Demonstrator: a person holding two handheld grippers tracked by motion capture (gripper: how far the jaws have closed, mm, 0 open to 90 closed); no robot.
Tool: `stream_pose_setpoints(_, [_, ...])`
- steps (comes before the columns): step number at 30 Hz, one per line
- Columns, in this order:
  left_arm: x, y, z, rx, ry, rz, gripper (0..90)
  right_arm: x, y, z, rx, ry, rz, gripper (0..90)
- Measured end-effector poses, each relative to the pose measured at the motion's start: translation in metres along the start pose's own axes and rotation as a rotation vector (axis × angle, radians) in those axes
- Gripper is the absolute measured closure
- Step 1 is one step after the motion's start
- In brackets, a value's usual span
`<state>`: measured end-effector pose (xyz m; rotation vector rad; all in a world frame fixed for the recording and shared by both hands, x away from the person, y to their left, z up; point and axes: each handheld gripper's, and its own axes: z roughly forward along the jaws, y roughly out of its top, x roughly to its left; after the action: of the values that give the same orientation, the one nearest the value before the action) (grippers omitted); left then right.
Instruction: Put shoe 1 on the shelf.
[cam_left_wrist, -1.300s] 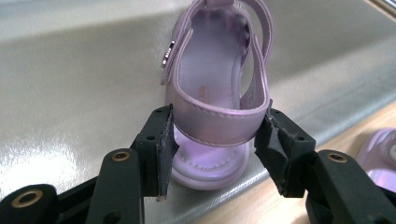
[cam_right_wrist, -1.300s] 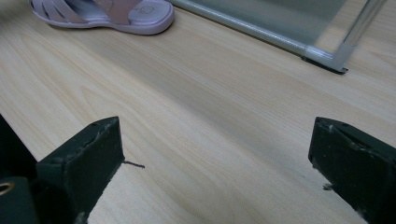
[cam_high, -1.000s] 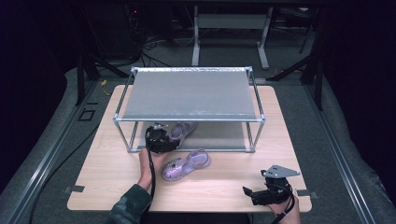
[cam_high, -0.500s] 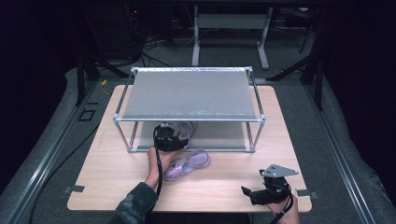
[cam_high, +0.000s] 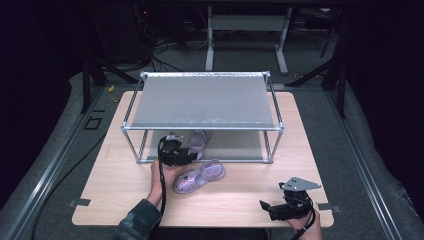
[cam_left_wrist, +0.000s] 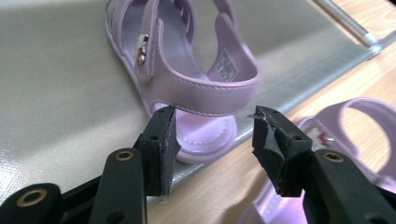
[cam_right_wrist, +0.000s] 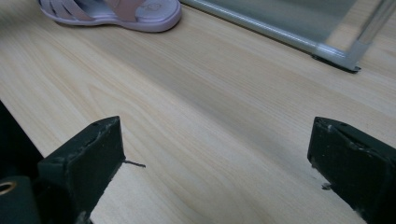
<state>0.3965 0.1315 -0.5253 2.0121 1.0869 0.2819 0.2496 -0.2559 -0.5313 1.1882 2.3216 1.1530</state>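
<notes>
The left claw (cam_left_wrist: 212, 135) has just been opening: its jaws stand apart behind the heel strap of the lilac sandal (cam_left_wrist: 187, 70) on the rack's lower shelf (cam_left_wrist: 60, 93), pads off it. The right claw (cam_right_wrist: 217, 154) is released, resting on the surface (cam_high: 240, 195) near the rack's front corner. A second sandal (cam_high: 200, 176) lies just before the shelf.

wooden table (cam_high: 240, 195), grey floor (cam_high: 65, 165), cables (cam_high: 165, 47)

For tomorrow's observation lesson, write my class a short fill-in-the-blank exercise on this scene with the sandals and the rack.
1. Both sandals are pale ____ in colour.
2. One sandal lies on the rack's ____ shelf.
3. The other sandal lies on the wooden ____ in front of the rack.
4. The right gripper rests near the table's front edge with its jaws ____.

Missing words: purple; lower; table; open
</notes>
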Motion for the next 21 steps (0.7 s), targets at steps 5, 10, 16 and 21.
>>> stream_pose_setpoints(5, [-0.006,0.009,-0.001,-0.020,0.056,-0.005,50.0,0.000,0.000,0.000,0.002,-0.002,0.000,3.2])
stream_pose_setpoints(10, [0.001,0.016,0.008,0.012,0.072,-0.013,48.7,0.000,0.000,0.000,0.003,-0.008,-0.002,3.2])
stream_pose_setpoints(16, [0.001,0.016,0.018,-0.040,0.083,-0.078,51.0,0.000,0.001,0.001,0.000,-0.006,-0.001,3.8])
stream_pose_setpoints(21, [-0.003,0.017,0.021,-0.076,0.076,-0.094,53.9,0.001,0.004,0.003,-0.014,-0.003,0.000,3.8])
